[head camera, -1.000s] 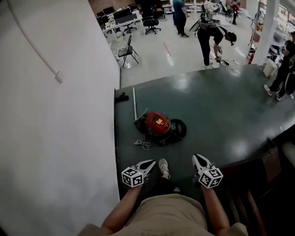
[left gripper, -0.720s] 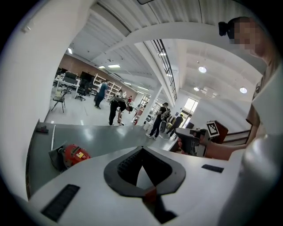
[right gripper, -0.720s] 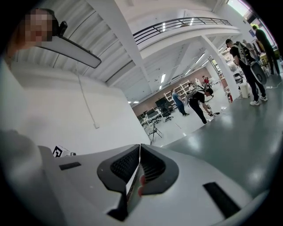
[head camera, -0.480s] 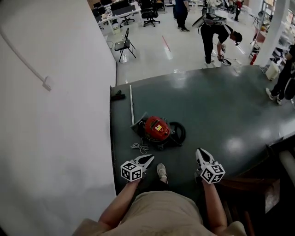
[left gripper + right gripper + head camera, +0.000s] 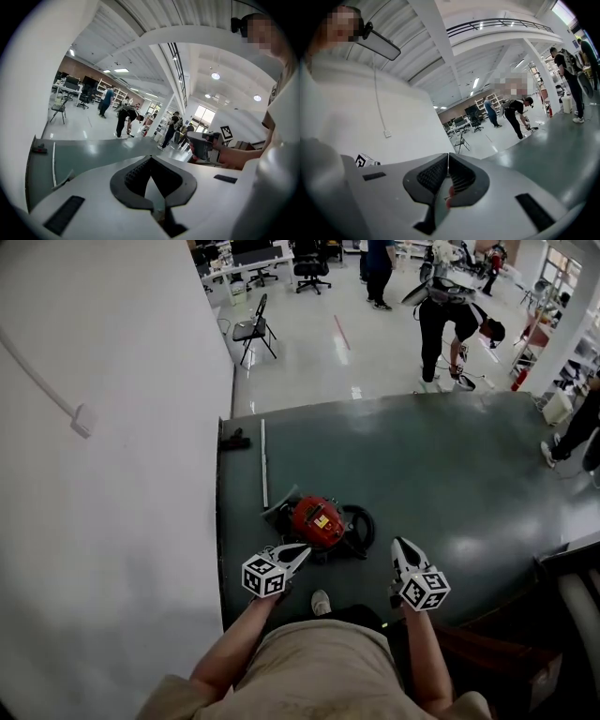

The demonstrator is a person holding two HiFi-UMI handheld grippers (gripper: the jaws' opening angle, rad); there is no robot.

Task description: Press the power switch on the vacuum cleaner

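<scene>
A red, round-bodied vacuum cleaner [image 5: 317,518] with a black hose coiled at its right side sits on the dark green floor [image 5: 450,474], close to that floor's left edge beside the white wall [image 5: 103,474]. A thin pale tube [image 5: 263,463] lies on the floor along the same edge, beyond the vacuum cleaner. The left gripper [image 5: 307,548] is held just on the near side of the vacuum cleaner, its jaws pressed together at the tips with nothing between them. The right gripper [image 5: 397,543] is to the right of the hose, apart from it, its jaws likewise closed tip to tip and empty.
</scene>
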